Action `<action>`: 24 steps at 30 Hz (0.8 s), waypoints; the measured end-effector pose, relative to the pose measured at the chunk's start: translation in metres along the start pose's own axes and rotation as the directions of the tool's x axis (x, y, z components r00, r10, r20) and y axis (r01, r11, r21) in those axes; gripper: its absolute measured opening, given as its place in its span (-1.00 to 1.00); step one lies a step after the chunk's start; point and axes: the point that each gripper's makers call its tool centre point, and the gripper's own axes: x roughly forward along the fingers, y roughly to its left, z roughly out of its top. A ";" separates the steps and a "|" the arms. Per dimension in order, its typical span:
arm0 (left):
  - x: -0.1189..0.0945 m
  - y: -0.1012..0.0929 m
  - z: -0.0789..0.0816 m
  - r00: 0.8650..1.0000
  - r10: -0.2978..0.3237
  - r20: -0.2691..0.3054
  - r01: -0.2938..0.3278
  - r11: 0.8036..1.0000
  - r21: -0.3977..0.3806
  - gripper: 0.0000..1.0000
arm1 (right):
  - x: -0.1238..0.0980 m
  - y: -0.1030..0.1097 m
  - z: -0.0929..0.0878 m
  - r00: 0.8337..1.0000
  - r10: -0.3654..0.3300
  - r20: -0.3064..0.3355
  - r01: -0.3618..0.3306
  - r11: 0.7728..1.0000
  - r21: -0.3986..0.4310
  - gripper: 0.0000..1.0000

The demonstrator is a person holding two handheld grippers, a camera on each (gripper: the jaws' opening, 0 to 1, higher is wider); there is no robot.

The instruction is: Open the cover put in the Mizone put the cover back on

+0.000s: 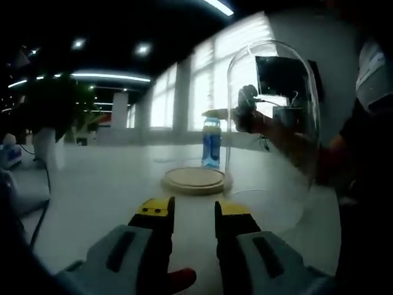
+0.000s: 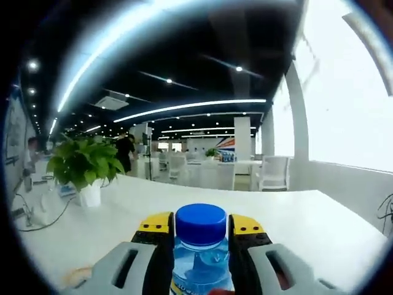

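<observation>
The glass cover (image 1: 273, 117) stands lifted off the wooden base (image 1: 194, 179), tilted to the right of it with its lower rim near the table (image 1: 92, 184). The Mizone bottle (image 2: 200, 252) is clamped between the right tongs (image 2: 201, 228), jaws closed on it just under the blue cap; in the left gripper view the bottle (image 1: 211, 142) appears behind the base. The left tongs (image 1: 194, 212) hang open and empty, short of the base. The step in hand seems to be setting the bottle on the disc. Keep it upright, lower it onto the centre so the dome clears it all round, and release only once it stands.
</observation>
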 end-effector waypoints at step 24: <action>0.000 0.003 -0.004 1.000 0.023 -0.019 -0.022 1.000 0.018 -0.59 | 0.005 0.000 0.007 1.000 -0.027 0.012 0.027 0.999 -0.023 -0.53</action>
